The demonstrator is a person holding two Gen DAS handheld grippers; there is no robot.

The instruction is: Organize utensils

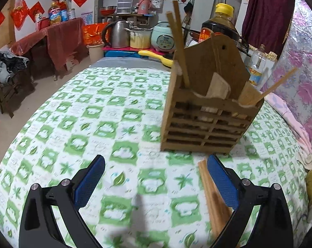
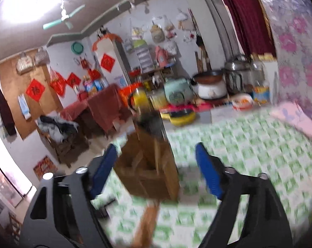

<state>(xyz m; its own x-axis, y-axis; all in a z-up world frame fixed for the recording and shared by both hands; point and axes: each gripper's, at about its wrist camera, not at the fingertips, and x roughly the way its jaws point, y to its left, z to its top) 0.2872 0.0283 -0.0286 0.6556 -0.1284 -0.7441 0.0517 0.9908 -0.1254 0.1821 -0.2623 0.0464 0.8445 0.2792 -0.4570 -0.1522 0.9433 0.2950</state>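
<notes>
We see several chopsticks already standing in the wooden utensil holder (image 1: pixel 209 107); a pair of chopsticks (image 1: pixel 213 200) lies before it, still unsorted. Both our left hand-held gripper (image 1: pixel 156 175) and right hand-held gripper (image 2: pixel 156 165) gape, empty.

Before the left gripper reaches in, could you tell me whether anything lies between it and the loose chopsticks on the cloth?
Nothing visible does: the left gripper is open, and the chopsticks lie bare beside its right-hand finger, in front of the wooden holder.
</notes>
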